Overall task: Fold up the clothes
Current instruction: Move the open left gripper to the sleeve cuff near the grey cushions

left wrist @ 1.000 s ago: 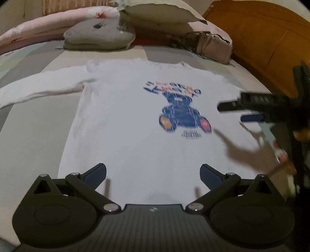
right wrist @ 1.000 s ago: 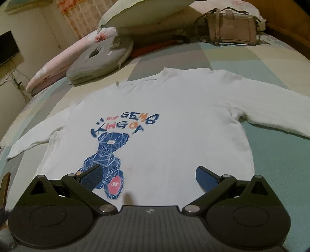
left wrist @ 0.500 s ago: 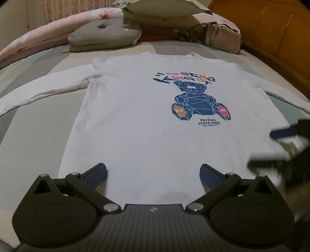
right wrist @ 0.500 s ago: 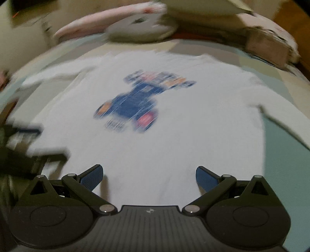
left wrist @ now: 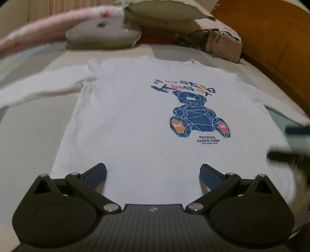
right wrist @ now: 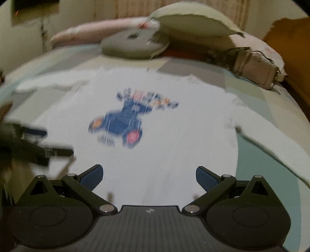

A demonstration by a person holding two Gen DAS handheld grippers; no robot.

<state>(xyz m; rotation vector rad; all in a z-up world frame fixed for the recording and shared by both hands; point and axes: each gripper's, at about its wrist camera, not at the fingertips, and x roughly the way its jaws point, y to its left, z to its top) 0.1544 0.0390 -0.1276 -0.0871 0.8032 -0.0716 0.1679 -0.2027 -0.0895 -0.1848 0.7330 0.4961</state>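
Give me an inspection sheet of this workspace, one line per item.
Surface: bed, patchwork cover.
Job's things: white shirt flat, print up, sleeves spread, unfolded.
Clutter: grey cushion, pillows, handbag beyond the collar.
Grippers: left gripper and right gripper open over the hem, holding nothing.
Cables: nothing seen for certain.
Surroundings: wooden headboard, wall.

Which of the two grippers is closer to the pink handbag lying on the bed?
Right, probably. The right gripper hovers over the shirt's hem on the handbag's side; the left gripper is over the hem farther across.
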